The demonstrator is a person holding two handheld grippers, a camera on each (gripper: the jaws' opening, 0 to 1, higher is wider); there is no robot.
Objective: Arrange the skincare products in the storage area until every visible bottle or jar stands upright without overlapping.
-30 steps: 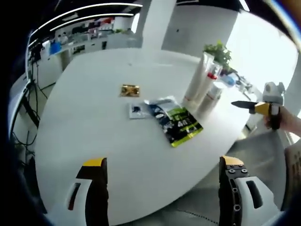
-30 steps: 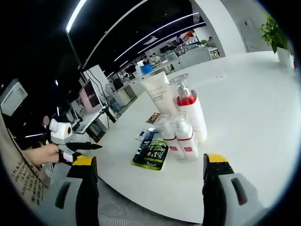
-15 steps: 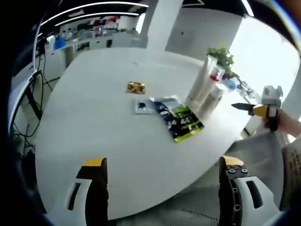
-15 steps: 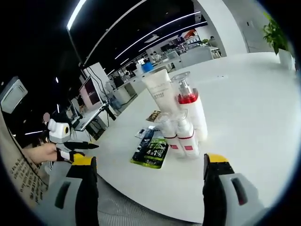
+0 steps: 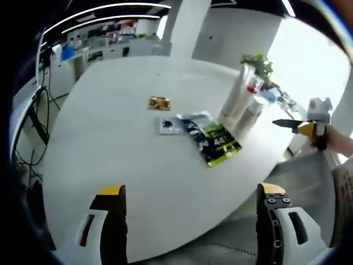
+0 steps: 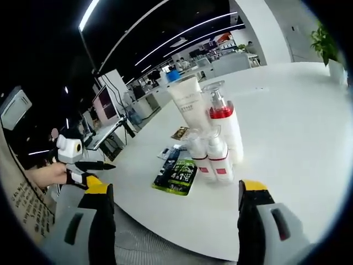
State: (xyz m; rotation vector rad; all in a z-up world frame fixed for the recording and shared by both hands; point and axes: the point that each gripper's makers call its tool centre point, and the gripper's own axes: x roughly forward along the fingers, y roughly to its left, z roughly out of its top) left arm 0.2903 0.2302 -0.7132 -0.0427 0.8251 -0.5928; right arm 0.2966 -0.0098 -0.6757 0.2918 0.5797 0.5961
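Note:
Several skincare products stand upright in a tight cluster near the white table's edge: a tall white tube (image 6: 188, 108), a pump bottle with a red collar (image 6: 223, 128) and two small white bottles with red bands (image 6: 219, 161). The same cluster (image 5: 240, 106) sits at the table's right side in the left gripper view. Flat sachets lie beside it: a green-black one (image 6: 176, 176), (image 5: 219, 144), a small blue-white one (image 5: 167, 125) and a gold one (image 5: 159, 103). My left gripper (image 5: 190, 221) is open, off the table's near edge. My right gripper (image 6: 174, 218) is open, a short way before the bottles.
The white oval table (image 5: 110, 143) has bare surface left of the sachets. A potted plant (image 5: 258, 63) stands behind the bottles. The other gripper, held by a hand, shows at the right (image 5: 309, 124) and at the left (image 6: 77, 163). Office desks fill the background.
Both views have shifted slightly with the hands. The bottles and sachets have stayed in place, and both grippers remain open.

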